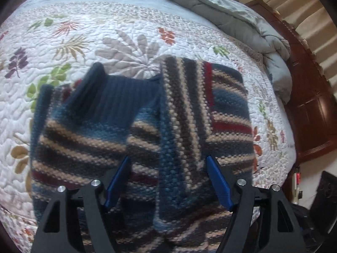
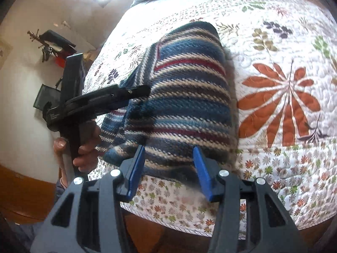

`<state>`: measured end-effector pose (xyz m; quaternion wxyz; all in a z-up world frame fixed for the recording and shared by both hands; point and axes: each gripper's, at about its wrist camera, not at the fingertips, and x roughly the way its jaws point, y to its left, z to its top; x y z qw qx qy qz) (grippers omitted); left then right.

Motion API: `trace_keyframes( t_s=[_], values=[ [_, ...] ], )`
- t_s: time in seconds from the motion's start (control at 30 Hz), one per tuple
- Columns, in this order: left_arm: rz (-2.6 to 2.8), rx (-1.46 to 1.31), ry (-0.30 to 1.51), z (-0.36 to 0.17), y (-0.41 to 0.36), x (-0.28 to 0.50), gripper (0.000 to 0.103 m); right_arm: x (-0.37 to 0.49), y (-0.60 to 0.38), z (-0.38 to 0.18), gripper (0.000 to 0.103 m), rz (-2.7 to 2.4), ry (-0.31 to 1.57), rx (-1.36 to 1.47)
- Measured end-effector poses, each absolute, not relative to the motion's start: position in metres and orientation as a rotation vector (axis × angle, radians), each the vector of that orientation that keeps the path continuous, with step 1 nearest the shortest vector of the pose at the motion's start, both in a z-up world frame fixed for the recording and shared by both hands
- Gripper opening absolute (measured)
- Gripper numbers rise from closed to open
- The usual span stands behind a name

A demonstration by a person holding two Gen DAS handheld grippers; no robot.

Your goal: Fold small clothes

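Observation:
A small knitted sweater (image 1: pixel 94 130) striped in navy, beige and dark red lies on the floral quilt (image 1: pixel 126 31), with one sleeve folded across its body. My left gripper (image 1: pixel 167 160) hovers over the sweater's middle, its blue pads spread wide with nothing pressed between them. In the right wrist view the sweater (image 2: pixel 185 97) runs away from me. My right gripper (image 2: pixel 169 148) stands open at the sweater's near edge, the knit lying between the pads without being pinched. At the left, a hand (image 2: pixel 86 145) grips the other tool's black handle.
A grey duvet (image 1: pixel 231 14) is bunched at the far side of the bed, beside a dark wooden bed frame (image 1: pixel 311 109). The quilt's near edge (image 2: pixel 168 217) drops off just below my right gripper. Dark items (image 2: pixel 48 99) sit on the floor to the left.

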<state>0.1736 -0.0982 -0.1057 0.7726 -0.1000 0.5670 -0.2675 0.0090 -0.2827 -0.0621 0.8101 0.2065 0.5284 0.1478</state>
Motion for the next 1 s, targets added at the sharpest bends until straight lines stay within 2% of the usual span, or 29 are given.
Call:
trace_keyframes(
  t_s=[0.4, 0.63, 0.93, 1.0],
  values=[
    [-0.626, -0.226, 1.205, -0.096, -0.111, 0.164, 0.074, 0.011, -0.29, -0.078, 0.048, 0.332, 1.104, 0.5],
    [-0.649, -0.3, 1.194, -0.078, -0.094, 0.159, 0.074, 0.009, -0.294, -0.084, 0.048, 0.34, 1.079, 0.517],
    [-0.573, -0.179, 1.318, -0.109, -0.129, 0.176, 0.076, 0.012, -0.29, -0.088, 0.048, 0.303, 1.072, 0.471],
    [-0.581, -0.194, 1.317, -0.109, -0.131, 0.176, 0.07, 0.01, -0.288, -0.087, 0.049, 0.301, 1.067, 0.459]
  ],
)
